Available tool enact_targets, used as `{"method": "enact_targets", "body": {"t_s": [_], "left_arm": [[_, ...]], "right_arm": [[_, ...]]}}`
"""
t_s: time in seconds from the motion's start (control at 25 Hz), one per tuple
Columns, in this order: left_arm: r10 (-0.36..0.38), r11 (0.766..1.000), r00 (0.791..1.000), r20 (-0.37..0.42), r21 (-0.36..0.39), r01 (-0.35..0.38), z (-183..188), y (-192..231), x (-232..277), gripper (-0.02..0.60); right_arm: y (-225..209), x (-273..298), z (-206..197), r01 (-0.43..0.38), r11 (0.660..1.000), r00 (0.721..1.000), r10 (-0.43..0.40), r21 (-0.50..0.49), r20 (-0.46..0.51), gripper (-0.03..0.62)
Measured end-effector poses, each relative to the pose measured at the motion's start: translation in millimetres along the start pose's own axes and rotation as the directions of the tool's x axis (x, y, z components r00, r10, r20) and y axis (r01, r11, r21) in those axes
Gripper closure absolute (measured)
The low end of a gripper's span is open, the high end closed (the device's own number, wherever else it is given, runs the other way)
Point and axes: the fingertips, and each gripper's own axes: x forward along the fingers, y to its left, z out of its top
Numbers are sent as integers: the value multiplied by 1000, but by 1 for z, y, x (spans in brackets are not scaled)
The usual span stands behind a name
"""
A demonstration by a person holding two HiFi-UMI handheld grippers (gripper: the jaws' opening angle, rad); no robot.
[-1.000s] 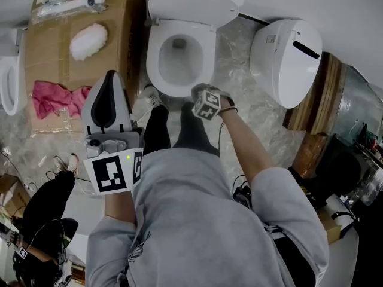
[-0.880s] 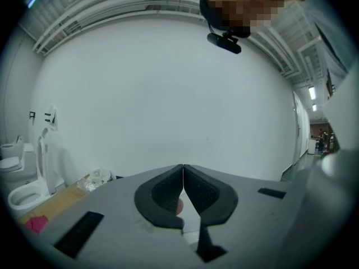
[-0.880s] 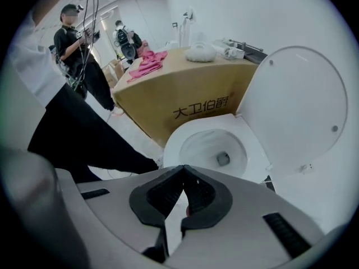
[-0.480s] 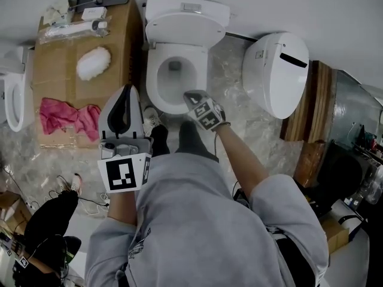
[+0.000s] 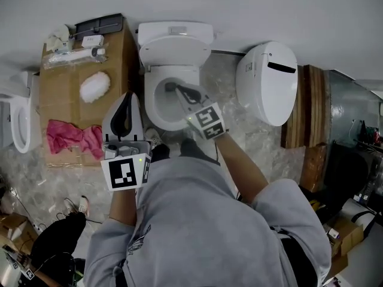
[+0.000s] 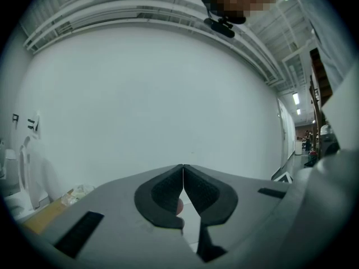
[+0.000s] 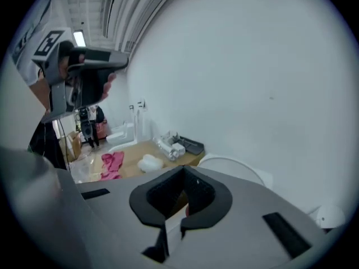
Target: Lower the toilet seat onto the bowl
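Note:
The white toilet stands against the wall with its seat and lid (image 5: 175,48) raised upright behind the bowl (image 5: 154,103). My right gripper (image 5: 172,87) reaches out over the open bowl, jaws shut with nothing between them; its marker cube (image 5: 206,119) sits above the front rim. In the right gripper view the shut jaws (image 7: 183,171) point toward the rounded top of the raised lid (image 7: 233,168). My left gripper (image 5: 127,97) hangs left of the bowl, apart from it. Its jaws (image 6: 183,167) are shut, hold nothing, and face a bare white wall.
A flat cardboard sheet (image 5: 63,109) left of the toilet carries a pink cloth (image 5: 70,137), a white duster (image 5: 96,86) and some packaged parts (image 5: 78,54). A second white toilet unit (image 5: 266,82) stands at the right, with wooden boards (image 5: 311,112) beyond. The person's feet (image 5: 179,149) stand before the bowl.
My right gripper has moved forward from the bowl's front rim to over the bowl's inside. The left gripper stays at the left. The head view has shifted back.

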Motion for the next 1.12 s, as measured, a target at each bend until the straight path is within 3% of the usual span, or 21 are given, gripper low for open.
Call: {"method": "enact_targets", "body": {"t_s": [0.28,0.56,0.84,1.12], "left_arm": [[-37,999,999,23,16,36,15,-20,2,581],[-33,999,999,43,21,32,30,-27,-1,581],[-16,1000,998,61,26,15,40,-26,-2,581],[-1,999,997,77,35,-2,48,-28,0,581]], "right_arm": [[-20,-46,89,78,997,973,-77,4,215,595],[-36,-110,162,164,986,898,-154,11,413,595],[-38,-163,190,216,976,839,-194,16,509,595],[-42,-183,195,228,973,805,-212,41,554,594]]}}
